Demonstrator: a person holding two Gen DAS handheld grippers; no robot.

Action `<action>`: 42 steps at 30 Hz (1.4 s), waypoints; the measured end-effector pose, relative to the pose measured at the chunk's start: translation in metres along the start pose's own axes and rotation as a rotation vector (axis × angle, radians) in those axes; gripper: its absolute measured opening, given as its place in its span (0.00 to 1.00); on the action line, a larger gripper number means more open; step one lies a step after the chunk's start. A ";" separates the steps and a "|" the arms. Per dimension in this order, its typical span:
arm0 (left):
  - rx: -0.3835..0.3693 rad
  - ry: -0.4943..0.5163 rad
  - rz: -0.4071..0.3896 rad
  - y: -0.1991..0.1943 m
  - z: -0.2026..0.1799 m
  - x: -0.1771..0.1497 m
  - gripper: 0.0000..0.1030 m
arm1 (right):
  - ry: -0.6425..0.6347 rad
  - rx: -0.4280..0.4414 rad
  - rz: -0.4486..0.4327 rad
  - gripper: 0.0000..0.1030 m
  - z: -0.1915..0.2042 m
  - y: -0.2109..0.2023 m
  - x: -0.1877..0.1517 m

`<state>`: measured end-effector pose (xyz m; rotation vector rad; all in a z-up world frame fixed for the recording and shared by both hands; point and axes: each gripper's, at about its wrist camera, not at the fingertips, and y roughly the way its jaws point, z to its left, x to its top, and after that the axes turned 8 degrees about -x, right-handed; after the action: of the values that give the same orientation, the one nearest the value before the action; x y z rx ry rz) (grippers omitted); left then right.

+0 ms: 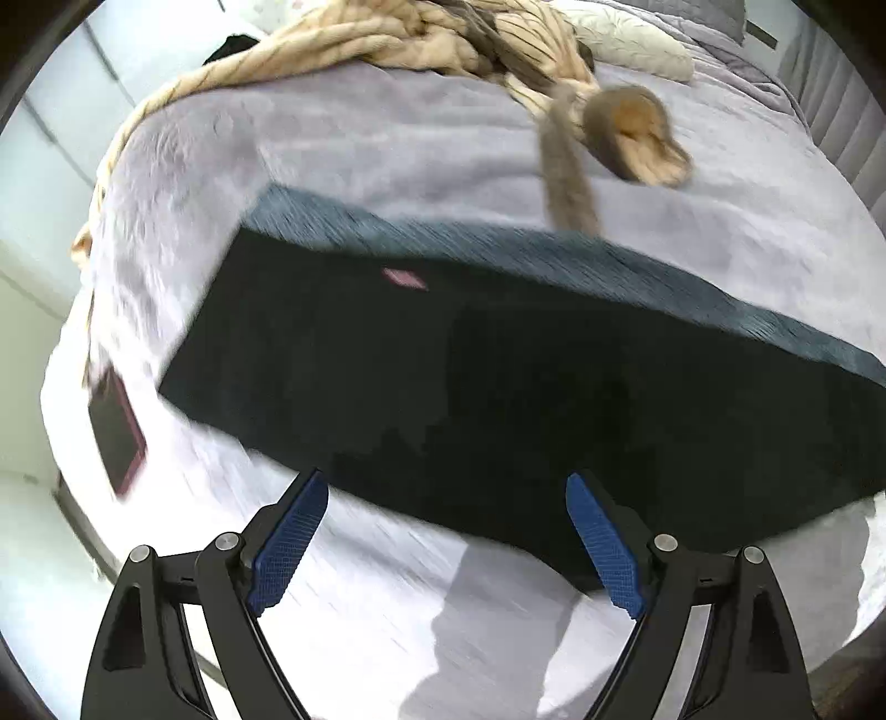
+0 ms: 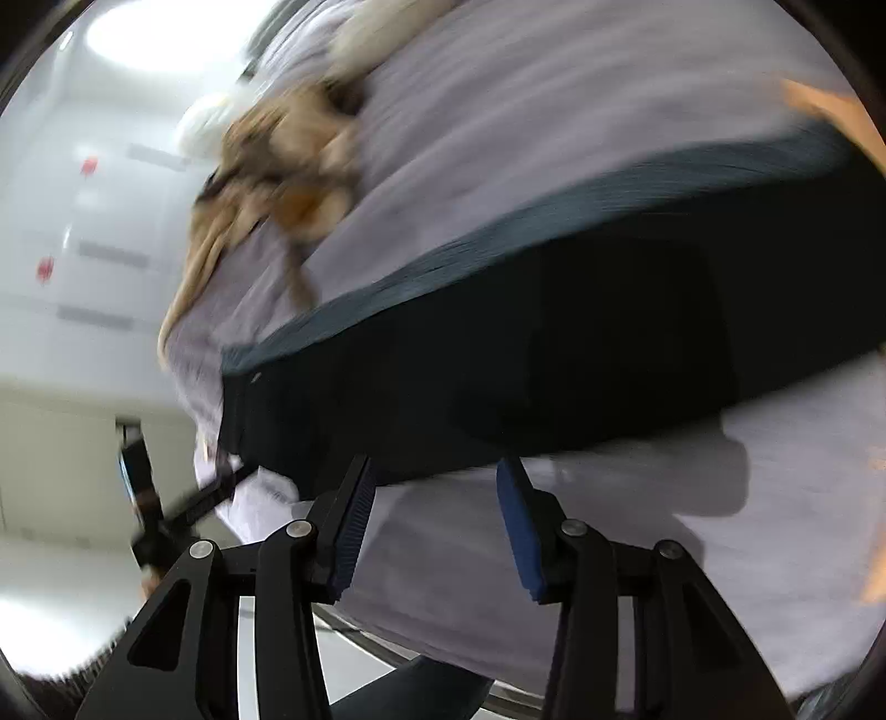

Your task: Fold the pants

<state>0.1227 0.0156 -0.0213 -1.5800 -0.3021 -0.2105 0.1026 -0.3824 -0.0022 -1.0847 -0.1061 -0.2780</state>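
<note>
Pants: pants [image 1: 470, 387] lie flat on the bed [image 1: 387, 155], a long dark band from 9 to 3 o'clock in the left wrist view; in the right wrist view [image 2: 554, 354] they run from 8 to 2 o'clock.
Progress: judged partly done; the band looks doubled lengthwise, with a grey-blue strip along its far edge. Crosswise folds into a compact stack appear left to do.
Left tool: left tool [image 1: 446, 545] at 6 o'clock, jaws wide apart, nothing between them, tips just beside the near edge of the pants.
Right tool: right tool [image 2: 437, 518] at 6 o'clock, jaws apart, no cloth between them, tips at the near edge of the pants.
Fabric: pants matte, near black, flat, straight-edged; a small pink label [image 1: 404, 278] on top.
Bed cover: pale lilac, soft, slightly napped.
Other items: ribbed beige throw [image 1: 387, 39] bunched at 12 o'clock; dark pink-edged phone [image 1: 117, 432] at 9 o'clock, well apart from the pants.
Image quality: both views motion-blurred; fine seams cannot be told.
</note>
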 end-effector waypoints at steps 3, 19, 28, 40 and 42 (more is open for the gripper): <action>0.005 0.035 -0.028 0.022 0.044 0.028 0.86 | -0.098 0.040 0.034 0.48 0.082 0.050 0.022; -0.112 0.067 -0.067 0.075 0.121 0.020 0.87 | -0.307 -0.146 0.132 0.34 0.268 0.279 0.122; -0.089 0.104 -0.092 0.050 0.105 0.033 0.88 | -0.103 -0.028 0.075 0.37 0.220 0.208 0.116; -0.030 0.042 -0.024 0.060 0.116 0.041 0.94 | 0.168 0.106 0.196 0.49 0.094 0.138 -0.054; -0.044 0.074 -0.021 0.057 0.104 0.033 0.94 | 0.230 0.135 0.184 0.49 0.085 0.147 -0.064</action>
<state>0.1667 0.1209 -0.0687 -1.6094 -0.2581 -0.2937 0.0856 -0.2318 -0.1028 -0.9148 0.1781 -0.2246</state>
